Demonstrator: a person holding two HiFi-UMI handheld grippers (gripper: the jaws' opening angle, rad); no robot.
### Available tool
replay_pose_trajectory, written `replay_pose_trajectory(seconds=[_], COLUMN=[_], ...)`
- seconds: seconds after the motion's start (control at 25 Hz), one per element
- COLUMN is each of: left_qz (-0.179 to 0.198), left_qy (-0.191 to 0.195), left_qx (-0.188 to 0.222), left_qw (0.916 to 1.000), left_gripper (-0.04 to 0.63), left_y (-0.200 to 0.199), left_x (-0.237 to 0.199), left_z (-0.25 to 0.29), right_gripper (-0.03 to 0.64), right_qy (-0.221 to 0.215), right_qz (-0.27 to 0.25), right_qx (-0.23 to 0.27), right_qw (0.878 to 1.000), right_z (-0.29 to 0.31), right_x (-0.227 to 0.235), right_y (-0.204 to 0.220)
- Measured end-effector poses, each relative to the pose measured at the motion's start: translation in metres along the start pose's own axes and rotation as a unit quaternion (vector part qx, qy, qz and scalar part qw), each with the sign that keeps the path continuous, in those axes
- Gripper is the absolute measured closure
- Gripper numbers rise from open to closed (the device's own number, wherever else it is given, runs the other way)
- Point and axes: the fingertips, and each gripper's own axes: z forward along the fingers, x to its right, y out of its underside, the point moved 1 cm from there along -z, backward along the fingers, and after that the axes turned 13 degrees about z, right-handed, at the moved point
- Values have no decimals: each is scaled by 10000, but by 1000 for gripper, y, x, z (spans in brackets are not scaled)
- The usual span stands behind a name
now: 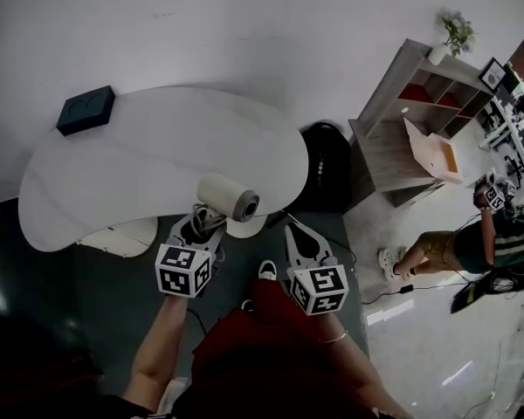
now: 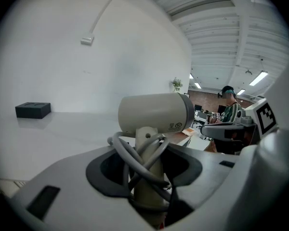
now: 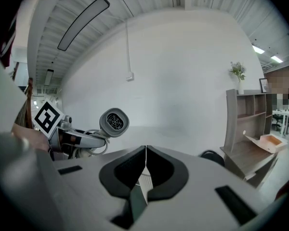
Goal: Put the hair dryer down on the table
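A: State of the left gripper?
B: Its jaws are standing partway apart and clamping the handle of the hair dryer. The handle is filling the gap. A grey cord is looping around the handle just above the jaws.

A: Position of the hair dryer?
B: It is being held handle-down with the barrel level, over the near edge of the white surface. The grille end is facing right. I cannot tell whether it is touching the surface.

A: And the right gripper?
B: Its jaws are meeting tip to tip, with nothing between them. It is hovering just right of the left gripper, off the surface's edge.

A: Surroundings?
B: A black box is lying at the far left of the surface, well apart from the hair dryer. A shelf unit is standing to the right, and a person is crouching near it.
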Motion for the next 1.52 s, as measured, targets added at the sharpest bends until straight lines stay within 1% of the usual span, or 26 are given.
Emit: replay_pose_trajectory(seconds=[0.28, 0.56, 0.92, 1.08, 1.28, 1.52], left_qz=[407, 797, 1329, 1659, 2109, 2448], left_qy=[222, 399, 812, 983, 1207, 1571], left_qx=[-247, -485, -768, -854, -963, -1090], left_qw=[9986, 9948, 9848, 9775, 9652, 9505], left_gripper=[382, 382, 382, 382, 382, 382], left_y=[-3, -2, -7, -13, -16, -20], left_x=[-9, -15, -13, -11, -7, 1], left_z=[21, 48, 89, 108, 134, 162], right_gripper=[601, 601, 601, 601, 601, 601], right_qy=[95, 233, 321, 347, 424, 510], right_qz=[68, 154, 296, 336, 413, 497], right_qx=[-116, -129, -156, -148, -148, -171], right_qw=[9999, 9995, 9989, 9987, 9981, 9973], right_z=[15, 26, 44, 54, 65, 77], right_x=[14, 33, 62, 74, 90, 109], right_y=[-2, -4, -10, -16, -22, -27])
